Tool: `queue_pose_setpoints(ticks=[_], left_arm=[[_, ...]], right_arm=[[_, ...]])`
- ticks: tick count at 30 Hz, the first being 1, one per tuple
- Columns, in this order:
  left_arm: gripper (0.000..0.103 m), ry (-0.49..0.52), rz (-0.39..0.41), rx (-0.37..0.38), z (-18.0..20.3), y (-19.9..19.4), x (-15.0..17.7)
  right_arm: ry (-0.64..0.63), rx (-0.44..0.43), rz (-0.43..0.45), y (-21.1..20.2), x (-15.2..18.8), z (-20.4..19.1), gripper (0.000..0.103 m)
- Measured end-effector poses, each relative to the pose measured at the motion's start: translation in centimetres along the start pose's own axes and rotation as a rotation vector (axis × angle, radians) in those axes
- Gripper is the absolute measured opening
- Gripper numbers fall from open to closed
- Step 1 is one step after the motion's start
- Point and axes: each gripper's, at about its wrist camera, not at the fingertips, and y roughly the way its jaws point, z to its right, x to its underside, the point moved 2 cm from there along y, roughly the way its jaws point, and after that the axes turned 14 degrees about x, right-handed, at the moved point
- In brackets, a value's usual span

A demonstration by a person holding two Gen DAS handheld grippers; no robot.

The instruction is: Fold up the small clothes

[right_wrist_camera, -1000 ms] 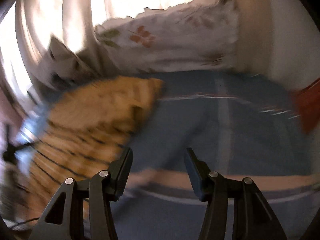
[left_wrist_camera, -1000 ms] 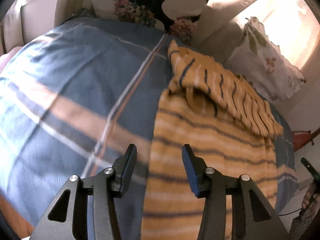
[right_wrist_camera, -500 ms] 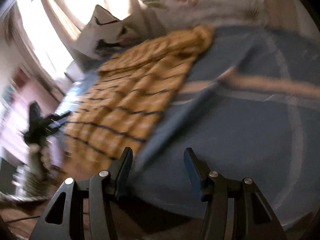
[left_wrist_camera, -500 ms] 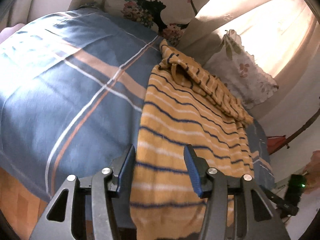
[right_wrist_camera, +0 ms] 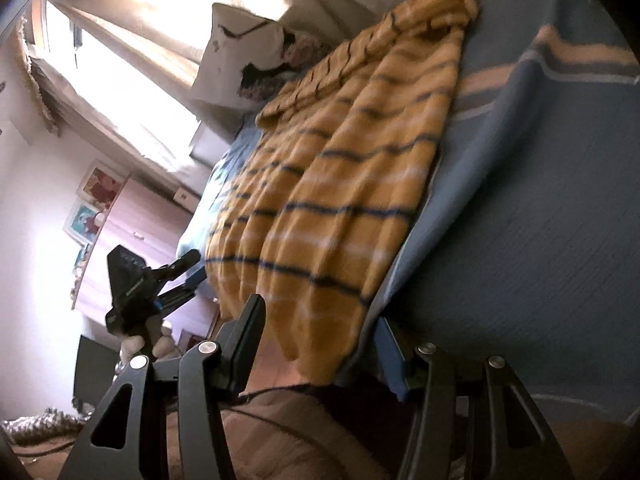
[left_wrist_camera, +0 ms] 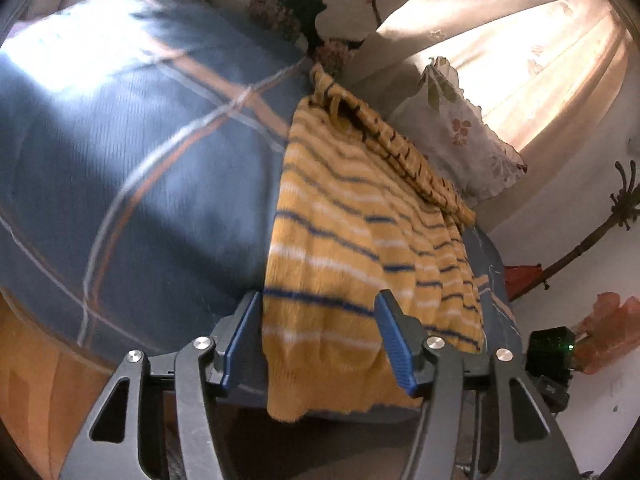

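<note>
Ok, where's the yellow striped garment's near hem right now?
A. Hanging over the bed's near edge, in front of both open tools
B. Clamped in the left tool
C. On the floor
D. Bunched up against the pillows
A: the yellow striped garment lies spread on the blue bedcover, its hem draping over the edge between the open fingers of the left tool and in front of the open right tool.

Yellow knit sweater (left_wrist_camera: 344, 240) with thin navy and white stripes, spread out flat on the blue bedspread (left_wrist_camera: 140, 168). Its hem hangs a bit over the near edge, and the top part is folded over in a bunched strip.
</note>
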Motion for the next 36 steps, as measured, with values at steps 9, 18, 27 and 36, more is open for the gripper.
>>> queue_pose_setpoints(ticks=[9, 18, 27, 36], left_arm=[[0.065, -0.030, -0.059, 0.105, -0.3, 1.6, 2.3], [0.006, -0.029, -0.117, 0.143, 0.8, 1.4, 3.2], [0.006, 0.047, 0.003, 0.209, 5.6, -2.9, 0.8], [0.006, 0.083, 0.041, 0.215, 7.5, -3.3, -0.5]], right_arm=[[-0.029, -0.048, -0.088, 2.8, 1.2, -2.1, 0.060], [-0.034, -0.002, -0.091, 2.5, 1.7, -2.4, 0.006], [-0.191, 0.030, 0.000, -2.1, 0.2, -6.6, 0.006], [-0.230, 0.141, -0.019, -2.8, 1.0, -6.1, 0.006]])
